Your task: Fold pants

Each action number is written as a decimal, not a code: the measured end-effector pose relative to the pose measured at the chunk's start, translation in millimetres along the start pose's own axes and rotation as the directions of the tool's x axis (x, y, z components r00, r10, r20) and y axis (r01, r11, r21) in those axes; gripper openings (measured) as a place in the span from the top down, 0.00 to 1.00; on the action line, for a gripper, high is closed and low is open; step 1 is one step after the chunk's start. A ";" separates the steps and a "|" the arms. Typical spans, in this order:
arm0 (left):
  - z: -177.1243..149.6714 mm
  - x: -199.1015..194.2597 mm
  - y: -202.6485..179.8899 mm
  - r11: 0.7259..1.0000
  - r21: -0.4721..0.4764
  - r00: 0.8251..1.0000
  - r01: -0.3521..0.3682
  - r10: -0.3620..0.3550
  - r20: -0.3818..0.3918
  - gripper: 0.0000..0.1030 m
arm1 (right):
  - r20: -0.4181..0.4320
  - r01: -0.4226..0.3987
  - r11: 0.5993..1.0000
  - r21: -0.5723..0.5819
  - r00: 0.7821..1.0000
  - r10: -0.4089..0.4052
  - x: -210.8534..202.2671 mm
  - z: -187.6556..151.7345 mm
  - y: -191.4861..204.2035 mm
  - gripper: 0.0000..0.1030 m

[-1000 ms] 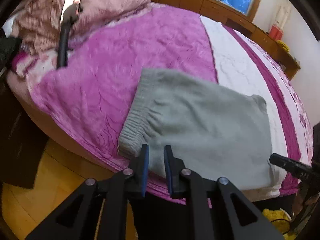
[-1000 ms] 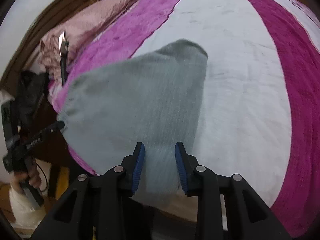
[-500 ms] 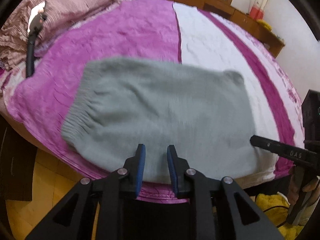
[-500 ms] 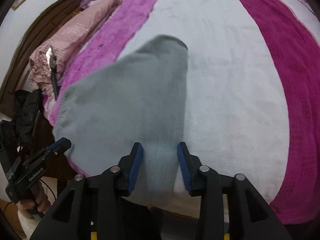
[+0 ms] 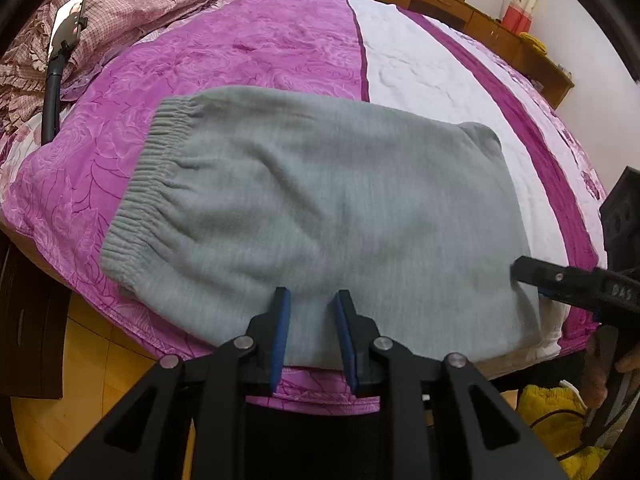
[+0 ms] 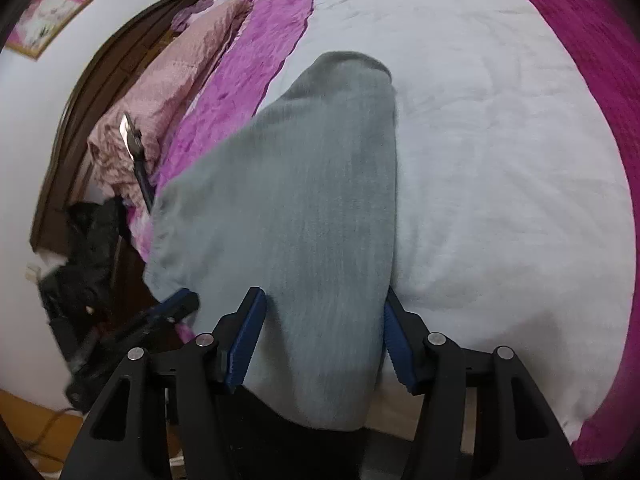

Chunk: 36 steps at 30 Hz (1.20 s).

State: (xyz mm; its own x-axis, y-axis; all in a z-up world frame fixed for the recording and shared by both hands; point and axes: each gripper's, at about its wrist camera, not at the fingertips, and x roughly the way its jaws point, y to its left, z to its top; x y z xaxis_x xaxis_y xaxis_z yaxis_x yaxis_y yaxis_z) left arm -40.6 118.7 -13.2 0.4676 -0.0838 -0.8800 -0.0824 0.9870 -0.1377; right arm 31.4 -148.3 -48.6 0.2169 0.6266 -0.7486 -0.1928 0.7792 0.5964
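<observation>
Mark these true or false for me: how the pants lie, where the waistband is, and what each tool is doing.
1. The grey pants lie folded on the bed. True.
2. The waistband sits on the white stripe. False: it lies on the purple part; the far end reaches the white stripe.
3. The right tool is clamped shut on the pants. False: its jaws are opening, with cloth between them.
4. The left tool has cloth between its pads. True, at the near edge.
5. A phone on a stand is by the pillows. True.
</observation>
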 end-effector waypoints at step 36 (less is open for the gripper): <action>-7.7 -1.7 -25.0 0.999 0.050 1.000 0.016 -0.016 -0.008 0.73 | 0.166 -0.019 0.970 -0.242 0.984 0.061 -56.7 2.5 78.0 0.92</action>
State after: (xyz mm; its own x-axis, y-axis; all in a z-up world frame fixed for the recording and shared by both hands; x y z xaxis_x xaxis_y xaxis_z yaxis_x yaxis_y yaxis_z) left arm -46.1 93.1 -11.7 0.4617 -0.1003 -0.8813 -0.0310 0.9912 -0.1291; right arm 6.5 -123.0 41.0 0.3603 0.6666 -0.6526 -0.4226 0.7403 0.5229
